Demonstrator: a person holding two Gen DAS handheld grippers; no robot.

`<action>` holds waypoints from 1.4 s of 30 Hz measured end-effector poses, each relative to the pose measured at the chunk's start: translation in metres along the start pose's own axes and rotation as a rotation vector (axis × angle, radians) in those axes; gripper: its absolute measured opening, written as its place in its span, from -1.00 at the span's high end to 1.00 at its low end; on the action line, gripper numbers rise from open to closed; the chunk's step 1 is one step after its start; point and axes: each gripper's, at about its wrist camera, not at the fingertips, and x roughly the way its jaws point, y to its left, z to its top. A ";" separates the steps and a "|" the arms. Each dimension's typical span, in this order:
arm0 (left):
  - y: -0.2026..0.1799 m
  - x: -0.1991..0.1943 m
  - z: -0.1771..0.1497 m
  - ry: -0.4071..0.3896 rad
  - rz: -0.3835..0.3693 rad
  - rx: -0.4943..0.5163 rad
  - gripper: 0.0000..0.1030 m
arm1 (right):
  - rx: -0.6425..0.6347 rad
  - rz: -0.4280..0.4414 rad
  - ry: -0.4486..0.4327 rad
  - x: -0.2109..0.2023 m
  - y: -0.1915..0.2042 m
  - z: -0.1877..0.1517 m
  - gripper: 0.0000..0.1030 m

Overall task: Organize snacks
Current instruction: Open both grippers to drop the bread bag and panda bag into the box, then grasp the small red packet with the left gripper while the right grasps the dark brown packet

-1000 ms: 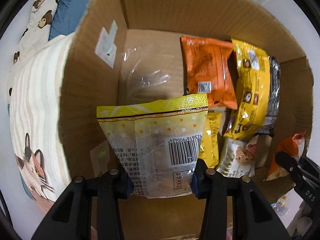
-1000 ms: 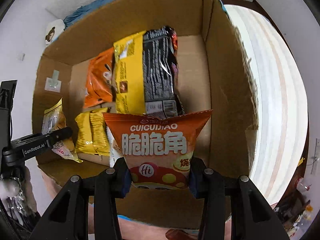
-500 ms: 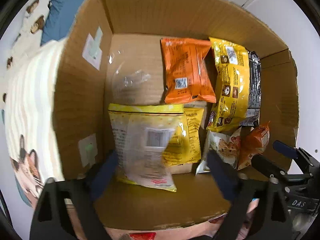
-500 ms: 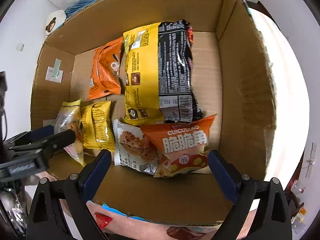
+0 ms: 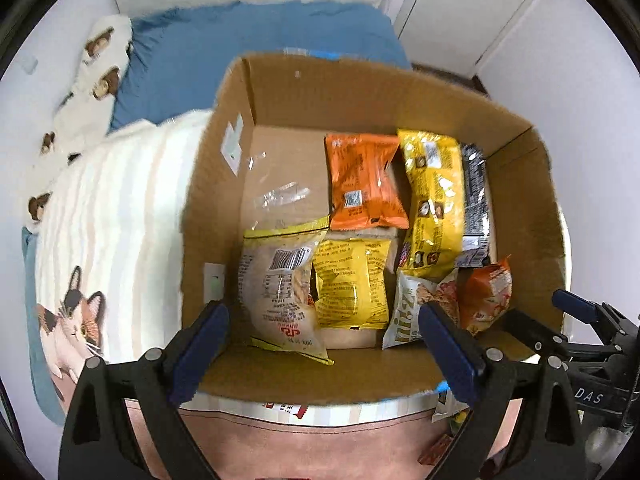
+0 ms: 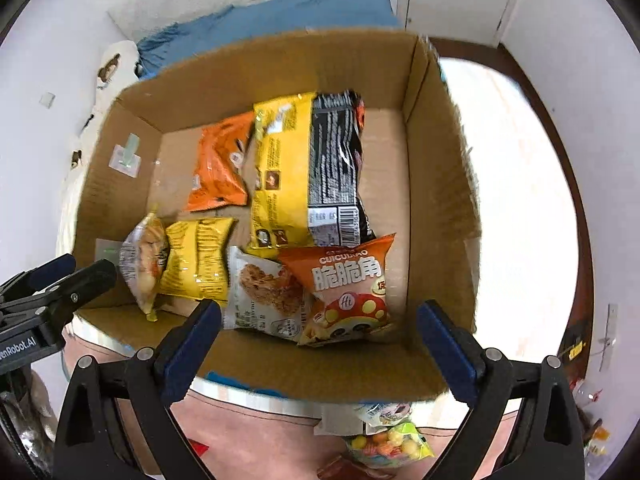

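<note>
An open cardboard box point(image 5: 360, 92) holds several snack bags. My left gripper point(image 5: 324, 316) hangs open above its near edge. Below it, the pale yellow bag with a barcode point(image 5: 280, 292) lies free in the box's near left corner, beside a yellow bag point(image 5: 352, 280). My right gripper point(image 6: 320, 314) is over the near edge too, its jaws opening with nothing between them. The orange mushroom-print bag point(image 6: 348, 284) rests loose on a white cookie bag point(image 6: 264, 292). Each gripper shows at the edge of the other's view.
Farther back in the box lie an orange bag point(image 5: 364, 184), a long yellow bag point(image 5: 434, 200) and a black bag point(image 5: 474, 200). A cat-print striped blanket point(image 5: 112, 240) and a blue sheet point(image 5: 260, 40) lie left and behind. Loose snacks point(image 6: 388, 444) lie in front of the box.
Both grippers went from shut on their bags to open. The pale yellow bag and the orange bag dropped into the box. Both grippers rose and drew back from it.
</note>
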 end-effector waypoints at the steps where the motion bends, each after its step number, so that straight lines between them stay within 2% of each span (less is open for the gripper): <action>1: -0.001 -0.006 -0.004 -0.024 0.004 0.003 -0.89 | 0.003 0.002 -0.012 -0.005 0.000 -0.003 -0.96; 5: -0.001 -0.034 -0.025 -0.117 0.045 0.016 -0.89 | 0.005 -0.025 -0.113 -0.032 0.002 -0.021 -0.96; 11: 0.002 -0.064 -0.053 -0.209 0.083 0.024 -0.89 | 0.000 -0.041 -0.203 -0.066 0.003 -0.050 -0.96; 19: 0.006 -0.099 -0.086 -0.282 0.086 0.019 -0.89 | -0.023 -0.045 -0.312 -0.112 0.017 -0.088 -0.96; 23: 0.003 -0.117 -0.105 -0.306 0.073 0.020 -0.89 | -0.019 0.004 -0.333 -0.132 0.023 -0.107 -0.96; 27: 0.005 -0.119 -0.130 -0.297 0.080 0.023 -0.89 | 0.010 0.048 -0.291 -0.131 0.016 -0.132 -0.96; 31: 0.014 -0.101 -0.163 -0.249 0.115 0.022 -0.89 | 0.090 0.067 -0.173 -0.098 -0.008 -0.168 -0.96; 36: 0.040 -0.053 -0.212 -0.101 0.124 -0.014 -0.89 | 0.269 0.103 -0.020 -0.041 -0.052 -0.219 -0.96; 40: 0.062 -0.017 -0.248 0.003 0.095 -0.064 -0.89 | 0.333 0.078 0.033 0.000 -0.073 -0.253 -0.94; 41: 0.065 -0.012 -0.255 0.017 0.089 -0.073 -0.89 | 0.346 0.079 0.044 0.007 -0.077 -0.259 -0.88; 42: 0.069 -0.005 -0.263 0.037 0.080 -0.084 -0.89 | 0.370 0.097 0.055 0.018 -0.083 -0.266 -0.73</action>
